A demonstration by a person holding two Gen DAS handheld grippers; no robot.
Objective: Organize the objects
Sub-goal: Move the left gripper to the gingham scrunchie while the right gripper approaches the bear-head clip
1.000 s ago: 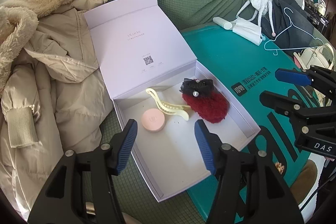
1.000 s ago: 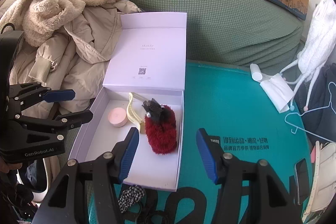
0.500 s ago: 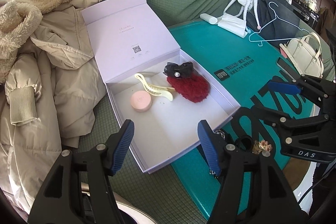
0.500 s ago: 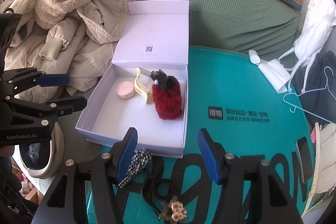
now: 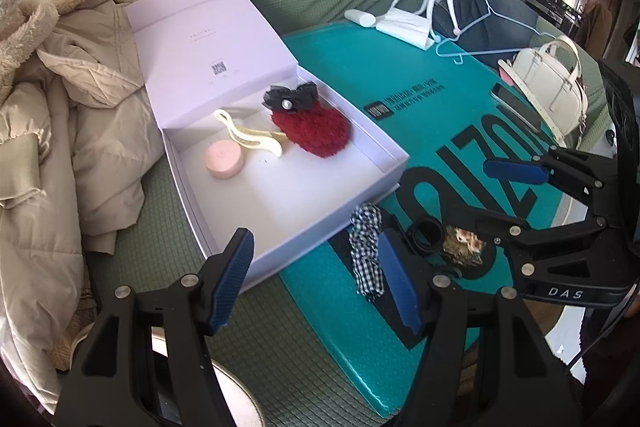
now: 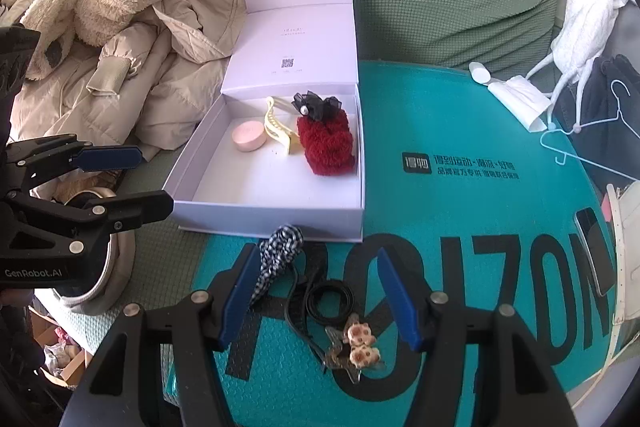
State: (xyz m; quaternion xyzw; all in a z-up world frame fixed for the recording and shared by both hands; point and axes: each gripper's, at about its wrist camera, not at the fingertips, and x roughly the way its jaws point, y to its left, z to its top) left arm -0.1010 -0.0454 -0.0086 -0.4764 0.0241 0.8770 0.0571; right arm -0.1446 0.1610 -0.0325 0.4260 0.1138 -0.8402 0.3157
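Jaws of both grippers stand apart, having just been widening, nothing between them.

Left gripper (image 5: 316,279) hangs over the near wall of the lavender box (image 6: 280,223); right gripper (image 6: 320,291) over the teal mat (image 6: 460,131), above a black hair tie (image 6: 330,301); a checked scrunchie (image 6: 276,259) lies against the box front; inside sit a pink compact (image 6: 248,135), cream claw clip (image 6: 276,127) and red fuzzy clip (image 6: 328,143).

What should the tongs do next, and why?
Probably lower the right tongs onto the black hair ties just beneath them. Both tongs are open and empty, and the hair ties, checkered scrunchie and flower clip lie outside the white box.
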